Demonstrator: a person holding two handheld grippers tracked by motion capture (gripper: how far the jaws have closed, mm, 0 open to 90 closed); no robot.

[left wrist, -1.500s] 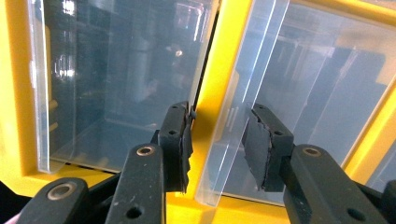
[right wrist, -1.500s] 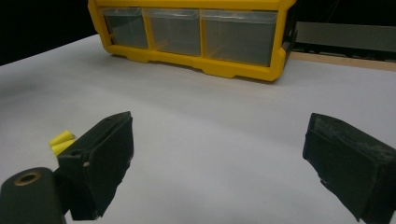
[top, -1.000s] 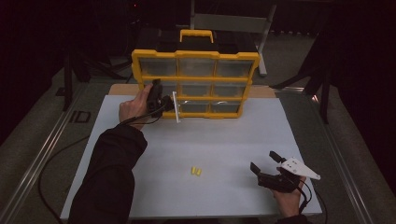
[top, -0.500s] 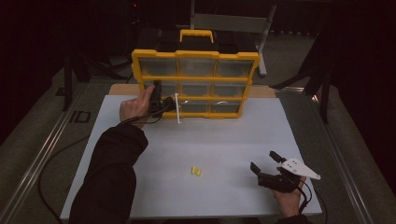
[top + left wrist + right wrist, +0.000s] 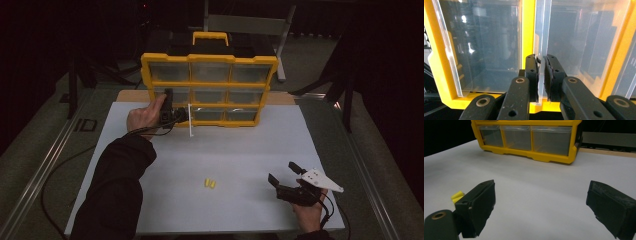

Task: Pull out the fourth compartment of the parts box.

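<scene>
step: opening drawer | left gripper [image 5: 541,75] clamped on clear drawer front [image 5: 540,37] of bottom-row drawer in yellow organizer [image 5: 209,60] | right gripper [image 5: 286,176] wide open, holding nothing | next: probably pull straight out

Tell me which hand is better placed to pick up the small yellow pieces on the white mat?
Right. The right tool is open, empty and near the yellow pieces. The left tool is shut on the clear drawer front at the yellow organizer.
</scene>
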